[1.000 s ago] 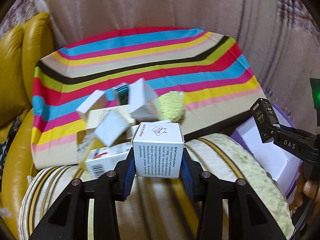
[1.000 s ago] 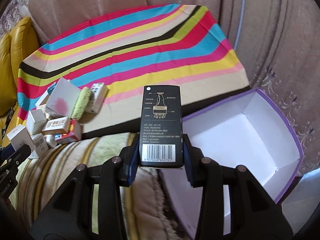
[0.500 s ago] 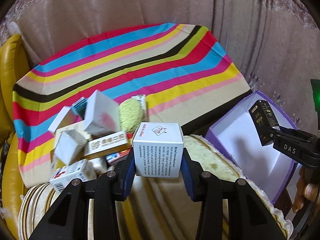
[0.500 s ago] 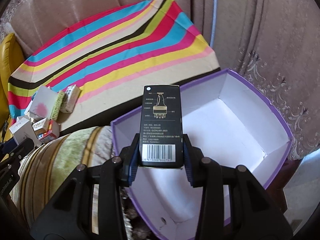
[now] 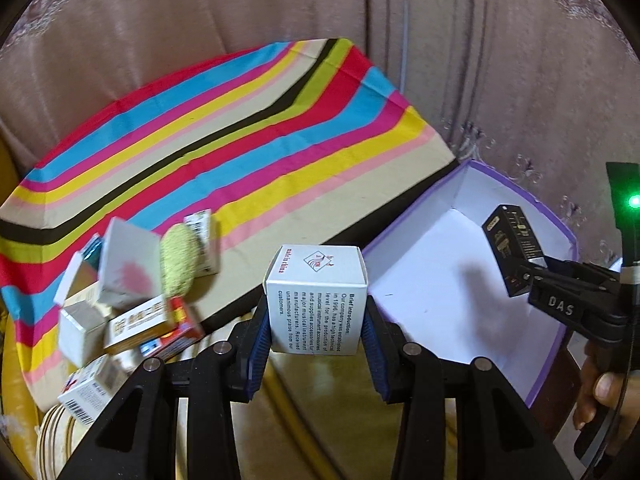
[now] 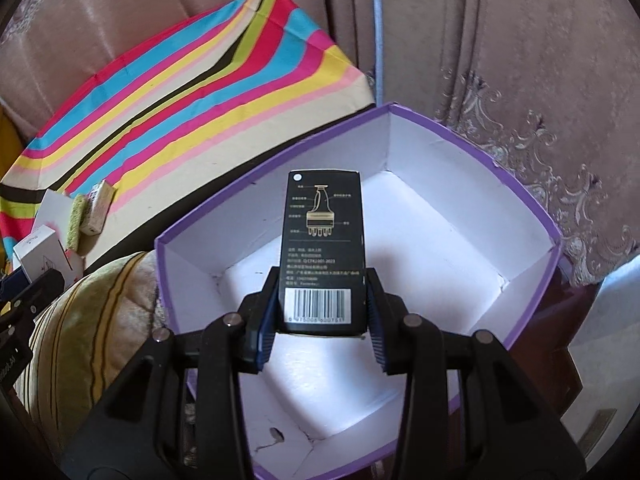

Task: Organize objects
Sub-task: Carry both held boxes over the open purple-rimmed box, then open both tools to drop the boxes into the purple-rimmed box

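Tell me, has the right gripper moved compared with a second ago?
Yes. The right gripper, shut on the black box, has swung from beside the purple bin to over its white inside.

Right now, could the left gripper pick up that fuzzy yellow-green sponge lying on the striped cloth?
Probably not yet. The left gripper is shut on a white printed carton, so its fingers are full. The fuzzy yellow-green sponge lies uncovered among small boxes, so once the carton is dropped, the way looks free.
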`<action>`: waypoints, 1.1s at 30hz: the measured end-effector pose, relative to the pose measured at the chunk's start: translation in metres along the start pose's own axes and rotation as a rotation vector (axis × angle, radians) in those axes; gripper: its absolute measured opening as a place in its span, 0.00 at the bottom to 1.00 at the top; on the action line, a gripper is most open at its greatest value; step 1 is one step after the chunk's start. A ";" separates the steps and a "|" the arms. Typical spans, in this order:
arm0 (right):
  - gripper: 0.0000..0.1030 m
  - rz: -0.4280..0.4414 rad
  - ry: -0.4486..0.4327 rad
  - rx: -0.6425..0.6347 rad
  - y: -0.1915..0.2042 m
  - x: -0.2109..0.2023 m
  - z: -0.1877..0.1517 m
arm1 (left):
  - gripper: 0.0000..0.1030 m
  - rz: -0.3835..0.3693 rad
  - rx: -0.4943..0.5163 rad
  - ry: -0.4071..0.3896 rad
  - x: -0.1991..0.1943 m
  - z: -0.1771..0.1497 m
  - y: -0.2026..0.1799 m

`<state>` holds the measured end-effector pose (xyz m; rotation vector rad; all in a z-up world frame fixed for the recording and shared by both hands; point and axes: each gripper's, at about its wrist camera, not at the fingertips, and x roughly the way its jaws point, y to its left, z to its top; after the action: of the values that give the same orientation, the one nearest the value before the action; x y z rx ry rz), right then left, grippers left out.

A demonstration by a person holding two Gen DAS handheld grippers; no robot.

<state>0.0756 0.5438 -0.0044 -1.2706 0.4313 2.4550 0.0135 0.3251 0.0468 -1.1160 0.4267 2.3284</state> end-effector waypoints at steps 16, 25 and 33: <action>0.73 -0.022 -0.004 0.047 -0.022 -0.001 -0.006 | 0.55 -0.208 -0.009 -0.001 0.007 0.010 -0.025; 0.75 -0.010 -0.025 0.010 -0.002 -0.013 -0.002 | 0.58 -0.208 -0.127 -0.036 -0.007 -0.006 0.020; 0.75 0.051 -0.040 -0.078 0.042 -0.029 -0.003 | 0.58 -0.150 -0.214 -0.091 -0.034 -0.036 0.069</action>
<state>0.0749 0.5004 0.0224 -1.2532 0.3643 2.5580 0.0144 0.2408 0.0557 -1.0923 0.0584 2.3198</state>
